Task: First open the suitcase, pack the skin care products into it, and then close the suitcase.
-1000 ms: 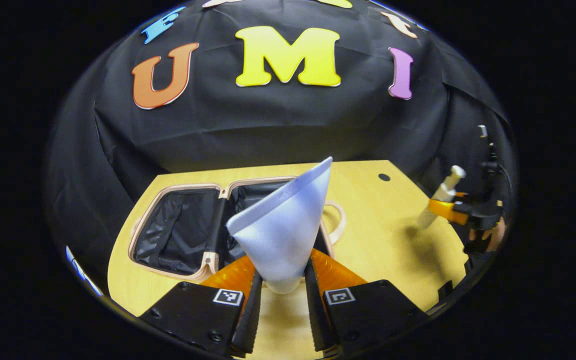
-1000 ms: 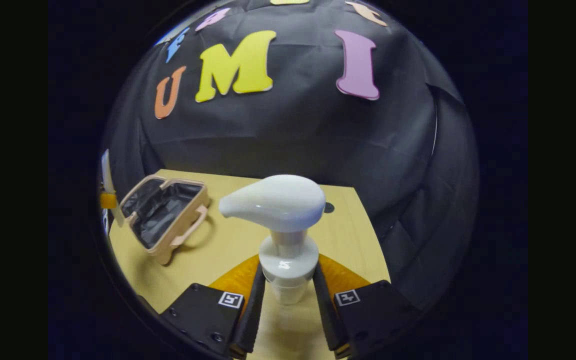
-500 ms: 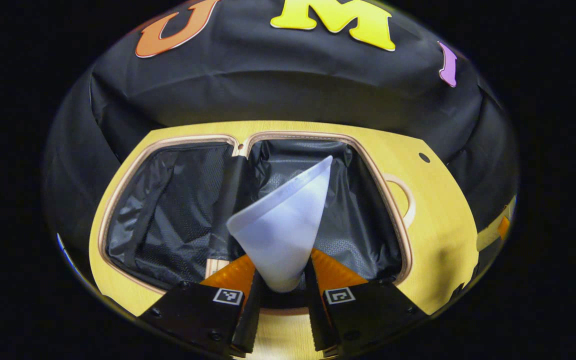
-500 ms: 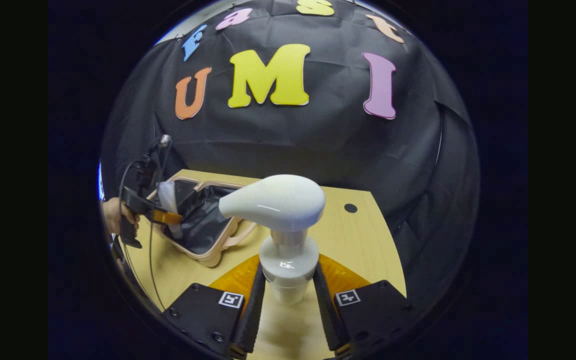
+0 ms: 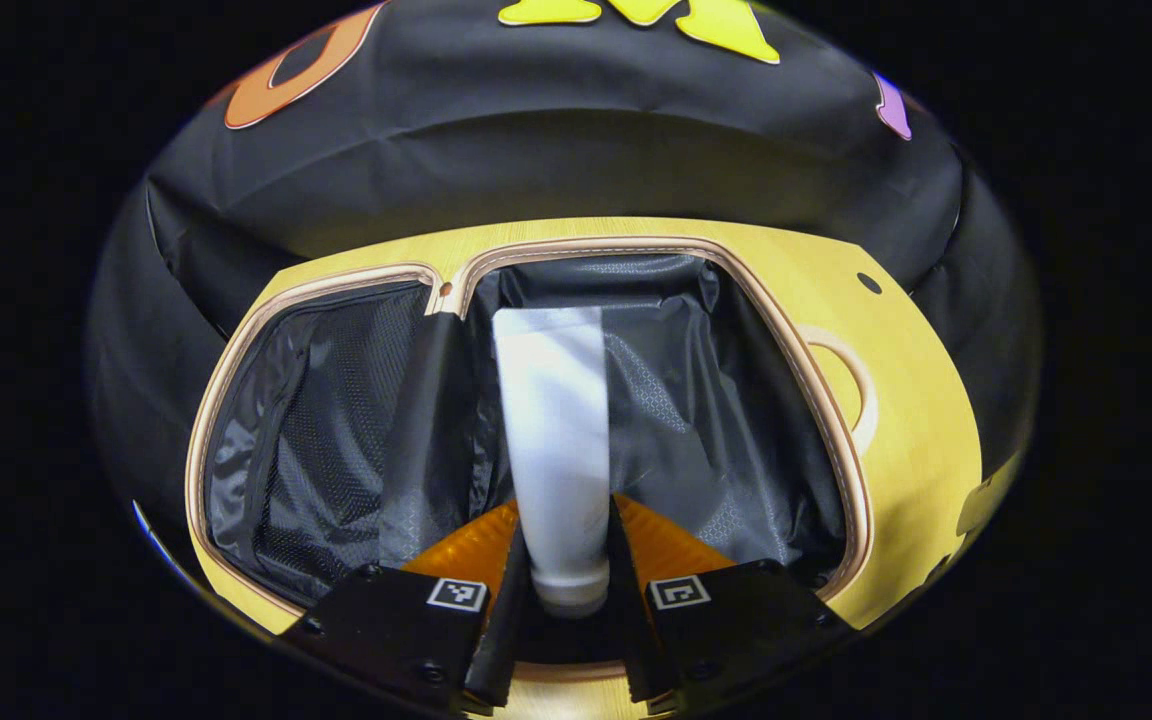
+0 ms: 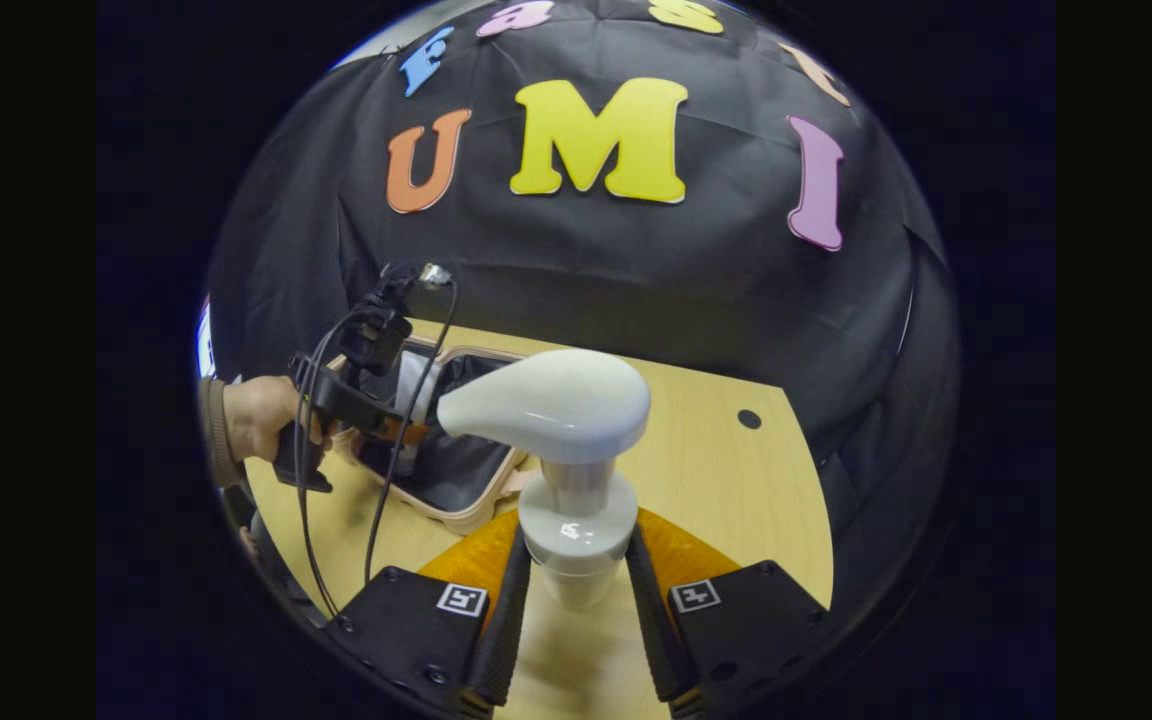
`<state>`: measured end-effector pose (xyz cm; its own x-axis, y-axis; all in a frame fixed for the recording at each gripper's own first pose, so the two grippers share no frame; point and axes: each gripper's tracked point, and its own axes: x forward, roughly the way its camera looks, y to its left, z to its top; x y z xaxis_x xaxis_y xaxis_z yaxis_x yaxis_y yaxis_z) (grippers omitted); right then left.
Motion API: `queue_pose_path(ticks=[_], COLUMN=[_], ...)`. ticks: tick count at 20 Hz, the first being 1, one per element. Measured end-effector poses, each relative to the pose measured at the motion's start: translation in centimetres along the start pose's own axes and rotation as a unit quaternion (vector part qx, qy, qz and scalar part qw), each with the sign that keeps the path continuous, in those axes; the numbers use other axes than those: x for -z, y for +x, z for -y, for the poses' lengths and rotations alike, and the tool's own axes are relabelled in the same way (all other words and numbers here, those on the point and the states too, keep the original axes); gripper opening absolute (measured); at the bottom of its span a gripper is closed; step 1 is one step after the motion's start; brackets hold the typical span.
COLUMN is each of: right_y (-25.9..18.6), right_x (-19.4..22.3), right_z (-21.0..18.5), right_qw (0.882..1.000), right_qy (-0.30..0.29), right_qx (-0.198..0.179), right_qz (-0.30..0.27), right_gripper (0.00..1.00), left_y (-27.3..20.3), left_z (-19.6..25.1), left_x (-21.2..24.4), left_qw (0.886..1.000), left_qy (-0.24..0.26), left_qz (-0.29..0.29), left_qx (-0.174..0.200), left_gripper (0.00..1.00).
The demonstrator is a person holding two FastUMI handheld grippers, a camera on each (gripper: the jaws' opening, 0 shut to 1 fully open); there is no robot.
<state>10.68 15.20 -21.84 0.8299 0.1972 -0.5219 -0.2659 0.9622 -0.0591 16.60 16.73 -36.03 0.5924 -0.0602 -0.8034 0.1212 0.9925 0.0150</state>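
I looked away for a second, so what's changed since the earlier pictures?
The left gripper carried its white tube from beside the open suitcase to over its right half, turning the tube to point straight ahead. The right gripper moved nearer the suitcase, still shut on the pump bottle. Nothing was let go; the suitcase stayed open on the table.

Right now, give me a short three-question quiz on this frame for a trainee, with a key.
1. True or false: the suitcase lies open on the table.
2. What does the left gripper hold? A) a white tube B) a jar C) nothing
3. Fill in: the right gripper is closed on the neck of a ____ bottle.

Key: 1. true, its dark lining shows in both halves. 2. A, both fingers press on the tube, held over the suitcase's right half. 3. pump, with its white head above the fingers.
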Motion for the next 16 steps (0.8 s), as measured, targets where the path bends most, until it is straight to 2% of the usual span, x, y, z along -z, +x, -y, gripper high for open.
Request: queue_pose_path(ticks=[3,8,10,12,13,16], right_y=[0.3,0.8,1.0,1.3,1.6,2.9], right_x=[-0.3,-0.3,-1.0,-2.4,-3.3,-5.2], right_z=[-0.2,-0.5,-1.0,-1.9,-2.5,-5.1], right_qw=[1.0,1.0,1.0,1.0,1.0,0.999], right_qy=[0.007,0.011,0.021,0.02,0.016,0.009], right_qx=[-0.003,-0.003,-0.011,-0.019,-0.024,-0.046], right_qz=[-0.005,-0.012,-0.013,-0.007,-0.002,0.003], right_gripper=[0.49,0.49,0.49,0.49,0.49,0.49], left_y=[0.5,0.3,-0.7,-2.4,-3.5,-7.0], left_z=[-0.5,-0.5,-0.1,-0.6,-0.6,-1.2], left_x=[-0.1,-0.1,-0.2,-1.0,-1.4,-1.7], left_qw=[1.0,1.0,1.0,0.999,0.999,0.996], left_qy=[-0.001,-0.001,-0.001,-0.005,-0.009,-0.013], left_qz=[-0.002,0.002,0.007,0.032,0.048,0.093], left_qx=[-0.012,-0.006,-0.001,-0.015,-0.012,-0.009], left_gripper=[0.45,0.43,0.37,0.26,0.07,0.06])
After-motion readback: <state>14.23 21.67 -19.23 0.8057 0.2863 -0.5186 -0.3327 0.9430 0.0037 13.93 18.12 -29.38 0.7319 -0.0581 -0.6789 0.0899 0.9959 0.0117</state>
